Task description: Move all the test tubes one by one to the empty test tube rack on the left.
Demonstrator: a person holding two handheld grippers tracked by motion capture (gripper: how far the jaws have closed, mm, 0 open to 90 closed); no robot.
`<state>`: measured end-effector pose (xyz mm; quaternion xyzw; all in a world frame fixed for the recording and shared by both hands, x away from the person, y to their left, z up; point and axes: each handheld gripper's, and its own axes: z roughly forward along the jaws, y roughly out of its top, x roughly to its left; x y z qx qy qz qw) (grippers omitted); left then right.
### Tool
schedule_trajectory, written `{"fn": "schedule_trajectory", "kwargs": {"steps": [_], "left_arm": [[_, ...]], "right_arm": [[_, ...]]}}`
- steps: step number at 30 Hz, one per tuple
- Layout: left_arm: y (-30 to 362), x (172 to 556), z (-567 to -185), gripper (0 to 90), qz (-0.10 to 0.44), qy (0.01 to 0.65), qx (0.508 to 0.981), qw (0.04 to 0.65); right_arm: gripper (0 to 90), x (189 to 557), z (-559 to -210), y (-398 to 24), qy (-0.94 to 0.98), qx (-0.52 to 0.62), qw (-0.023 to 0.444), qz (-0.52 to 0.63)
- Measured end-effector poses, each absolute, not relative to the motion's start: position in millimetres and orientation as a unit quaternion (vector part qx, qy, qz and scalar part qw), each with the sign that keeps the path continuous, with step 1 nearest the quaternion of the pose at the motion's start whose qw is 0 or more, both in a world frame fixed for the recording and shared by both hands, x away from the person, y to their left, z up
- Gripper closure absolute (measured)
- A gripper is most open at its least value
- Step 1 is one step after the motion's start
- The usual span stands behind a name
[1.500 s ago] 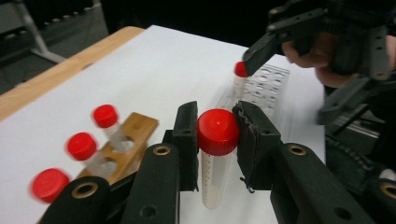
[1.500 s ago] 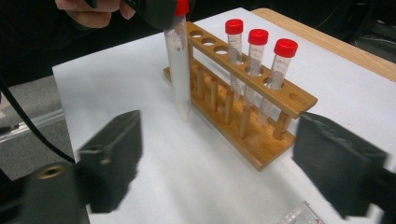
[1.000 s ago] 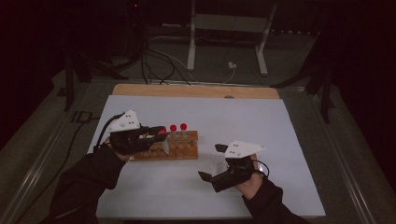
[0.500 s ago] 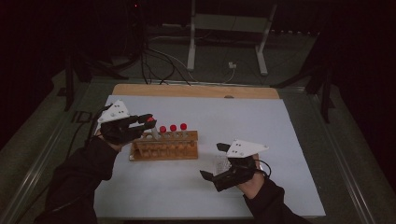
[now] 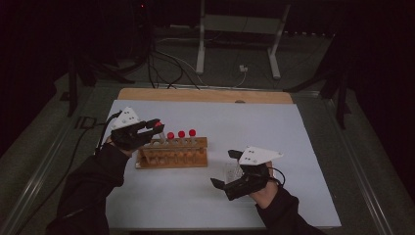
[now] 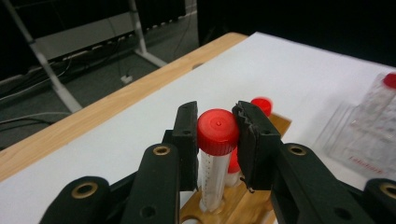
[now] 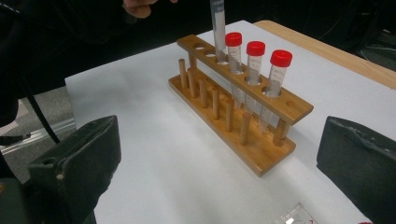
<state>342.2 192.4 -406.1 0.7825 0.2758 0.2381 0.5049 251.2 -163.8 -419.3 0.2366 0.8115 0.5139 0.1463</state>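
While left gripper [image 6: 215,140] clamps red-capped tube [image 6: 215,161] below cap, tube feels light, slippery, fragile; right gripper [image 5: 230,169] released.

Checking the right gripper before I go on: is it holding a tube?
No: the right gripper has its jaws wide apart with only bare table between them, short of the rack.

Hidden and cropped items

Right claw view: the clear plastic tube [image 7: 217,28] entering the wooden rack [image 7: 261,140] is cut off by the top edge; the clear plastic bag [image 7: 299,215] is cropped below.
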Motion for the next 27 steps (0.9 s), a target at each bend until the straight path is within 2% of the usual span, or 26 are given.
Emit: {"fn": "schedule_trajectory", "kwargs": {"steps": [13,27], "left_arm": [[188.3,349.2,-437.6,71.8,0.215,0.290,0.788,0.499],[189.2,353.1,-451.0,71.8,0.203,0.301,0.795,0.486]], "right_arm": [[0.0,251.2,-421.0,-166.9,0.811,0.239,0.145,0.513],[0.0,252.2,-422.7,-167.4,0.813,0.241,0.141,0.512]]}}
